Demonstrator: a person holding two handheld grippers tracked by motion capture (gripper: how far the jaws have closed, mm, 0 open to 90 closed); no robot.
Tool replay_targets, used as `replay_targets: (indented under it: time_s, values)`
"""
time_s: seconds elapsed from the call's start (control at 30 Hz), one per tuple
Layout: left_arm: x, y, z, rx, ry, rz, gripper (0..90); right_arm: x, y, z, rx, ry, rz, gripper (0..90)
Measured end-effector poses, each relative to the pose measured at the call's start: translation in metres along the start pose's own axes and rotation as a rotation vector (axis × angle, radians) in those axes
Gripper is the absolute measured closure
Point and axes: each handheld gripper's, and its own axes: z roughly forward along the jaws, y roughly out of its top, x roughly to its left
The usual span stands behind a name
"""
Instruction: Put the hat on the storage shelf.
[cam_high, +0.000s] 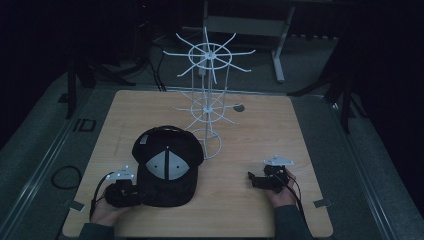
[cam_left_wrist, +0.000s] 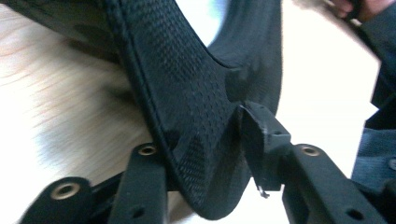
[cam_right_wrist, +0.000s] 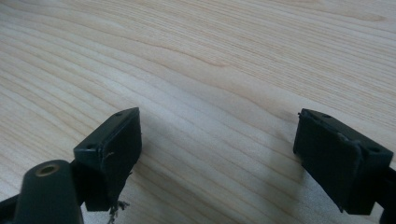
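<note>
One black cap (cam_high: 167, 167), one white rack (cam_high: 209, 100), two grippers

My left gripper (cam_high: 134, 196) is a black block topped by a grey three-cornered plate, with a black cable looping off its side. My right gripper (cam_high: 251, 178) matches it, its cable trailing back along a dark grey sleeve (cam_high: 292, 222). Up close, the jaws are matte black bars with brass-ringed screw holes and square pads (cam_right_wrist: 114, 149), frayed at one edge.
</note>
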Motion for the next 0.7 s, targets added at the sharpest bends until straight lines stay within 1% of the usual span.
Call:
replay_targets:
  time_s: [0.07,0.13,0.2,0.33,0.4,0.53,0.7]
  values:
    - [0.000,0.001,-0.002,-0.009,-0.016,0.000,68.8,0.000,0.000,0.000,0.000,0.000,0.000,15.0]
    - [0.001,0.001,-0.004,-0.025,-0.038,-0.011,71.7,0.000,0.000,0.000,0.000,0.000,0.000,14.9]
    - [0.003,0.001,-0.006,-0.042,-0.056,-0.032,74.6,0.000,0.000,0.000,0.000,0.000,0.000,15.0]
    - [0.008,-0.001,-0.012,-0.082,-0.064,-0.078,78.9,0.000,0.000,0.000,0.000,0.000,0.000,15.0]
    - [0.009,-0.001,-0.015,-0.098,-0.047,-0.095,80.1,0.000,0.000,0.000,0.000,0.000,0.000,15.0]
    - [0.012,-0.002,-0.019,-0.118,-0.027,-0.130,81.0,0.000,0.000,0.000,0.000,0.000,0.000,15.0]
    - [0.011,0.000,-0.025,-0.167,0.022,-0.150,84.2,0.000,0.000,0.000,0.000,0.000,0.000,15.0]
